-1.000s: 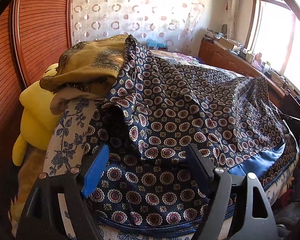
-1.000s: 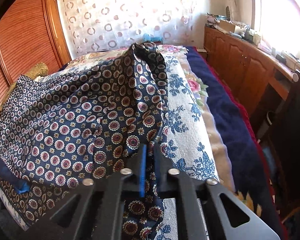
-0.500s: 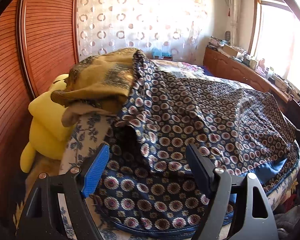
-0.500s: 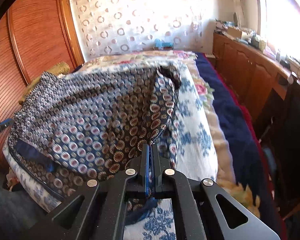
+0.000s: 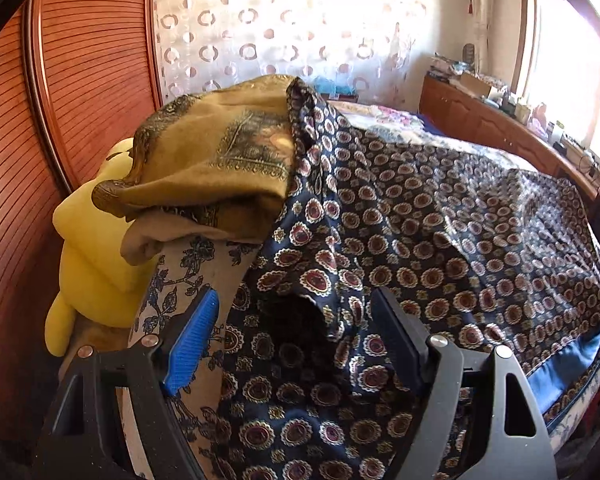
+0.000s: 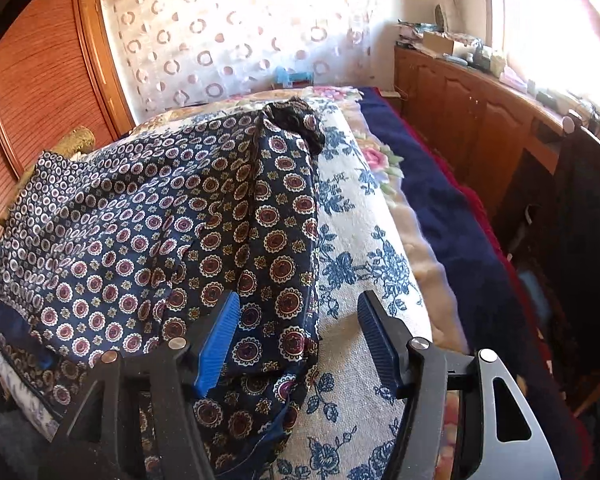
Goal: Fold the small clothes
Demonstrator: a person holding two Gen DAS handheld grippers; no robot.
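The right gripper [image 6: 296, 344] has just been opening: half a second ago its jaws were pinched together on the hem of the patterned garment [image 6: 148, 240], and now they stand apart with nothing pressed between them, the blue pad of the left-hand finger lying just above the cloth and the other finger over the bare flowered bedspread [image 6: 364, 280]. The garment, dark blue with red-and-cream medallions, has dropped flat onto the near edge of the bed, its right side ending in a folded edge that runs from the near edge up toward the far side. In the left wrist view the same garment [image 5: 440, 240] spreads across the bed toward the right edge, and its left part climbs against a mustard-brown cloth [image 5: 220, 152] heaped at the left edge above a yellow plush toy [image 5: 92, 264]. The left gripper [image 5: 296, 340] also has its jaws apart, hovering over a rumpled opening in the fabric without clamping it. The release suggests one fold has been laid down; the next step is probably a fresh grip on a new edge, and the bunched left side looks like it needs smoothing first.
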